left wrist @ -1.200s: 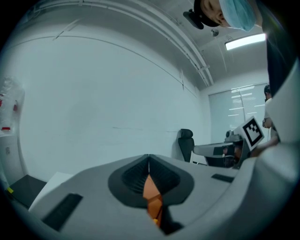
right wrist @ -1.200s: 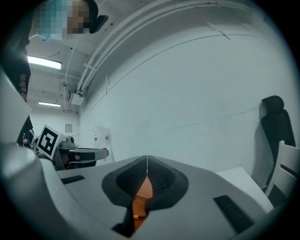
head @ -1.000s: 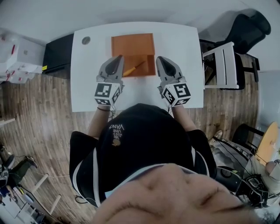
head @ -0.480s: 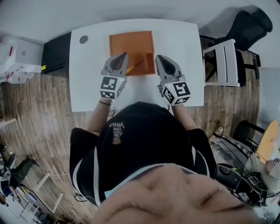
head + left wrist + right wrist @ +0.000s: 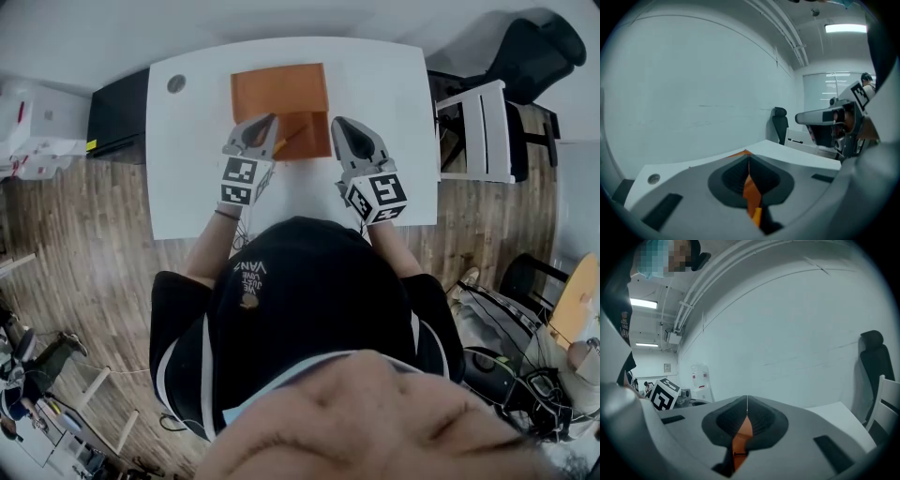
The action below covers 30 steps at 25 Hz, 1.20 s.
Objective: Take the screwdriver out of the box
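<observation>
An open orange box (image 5: 279, 92) lies on the white table (image 5: 187, 178), its lid folded back. Inside, near the front edge, a yellow-handled screwdriver (image 5: 292, 137) lies at a slant. My left gripper (image 5: 269, 120) is shut and empty, its tip over the box's front left part, just left of the screwdriver. My right gripper (image 5: 337, 125) is also shut and empty, beside the box's front right corner. In the left gripper view, orange box (image 5: 751, 190) and a yellow bit show under the left gripper (image 5: 749, 157). Under the right gripper (image 5: 747, 400) in its own view is orange box (image 5: 740, 439).
A round grommet (image 5: 176, 83) sits in the table's far left corner. A black cabinet (image 5: 117, 117) and white boxes (image 5: 33, 122) stand left of the table. A white chair (image 5: 478, 131) and a black office chair (image 5: 534, 56) stand to its right.
My left gripper has moved forward and down, from the box's front left corner to over its front part. The right gripper has stayed in place.
</observation>
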Tool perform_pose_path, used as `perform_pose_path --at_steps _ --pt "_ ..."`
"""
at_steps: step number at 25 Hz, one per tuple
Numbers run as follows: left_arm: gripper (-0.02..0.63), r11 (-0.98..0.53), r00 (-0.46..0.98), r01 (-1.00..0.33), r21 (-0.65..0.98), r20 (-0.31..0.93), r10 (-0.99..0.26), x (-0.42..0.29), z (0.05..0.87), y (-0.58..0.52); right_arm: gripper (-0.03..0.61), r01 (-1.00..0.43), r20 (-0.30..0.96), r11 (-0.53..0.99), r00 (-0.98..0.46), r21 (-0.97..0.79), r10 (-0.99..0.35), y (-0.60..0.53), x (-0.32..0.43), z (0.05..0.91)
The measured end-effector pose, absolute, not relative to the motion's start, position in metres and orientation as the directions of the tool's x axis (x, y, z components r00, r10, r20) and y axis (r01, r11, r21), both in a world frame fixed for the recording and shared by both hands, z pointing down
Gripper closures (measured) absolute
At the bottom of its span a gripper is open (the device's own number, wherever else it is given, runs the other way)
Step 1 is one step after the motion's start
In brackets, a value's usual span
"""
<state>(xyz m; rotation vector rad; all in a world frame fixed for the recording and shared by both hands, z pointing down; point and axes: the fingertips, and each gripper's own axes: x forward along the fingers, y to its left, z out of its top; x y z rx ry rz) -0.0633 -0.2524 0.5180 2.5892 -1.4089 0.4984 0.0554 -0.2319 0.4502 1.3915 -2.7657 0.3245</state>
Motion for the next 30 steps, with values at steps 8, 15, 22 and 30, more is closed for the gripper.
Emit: perform_pose_path --at_steps 8,15,22,30 --pt "0.597 -0.575 0.507 -0.817 -0.026 0.442 -0.74 -0.058 0.55 -0.25 0.566 -0.794 0.123 0.579 -0.603 -0.185 -0.788 -0.232 0.056 0.456" --pt "0.597 -0.625 0.519 -0.78 -0.019 0.539 -0.664 -0.054 0.579 -0.244 0.566 -0.794 0.13 0.578 -0.604 -0.189 -0.786 -0.23 0.055 0.46" --pt "0.597 -0.655 0.511 -0.756 -0.016 0.612 -0.604 -0.052 0.6 -0.242 0.566 -0.792 0.134 0.58 -0.606 -0.192 -0.784 -0.231 0.055 0.462" --pt "0.595 -0.674 0.49 -0.739 0.002 0.689 -0.534 -0.049 0.621 -0.242 0.566 -0.79 0.138 0.581 -0.609 -0.197 -0.781 -0.232 0.06 0.466"
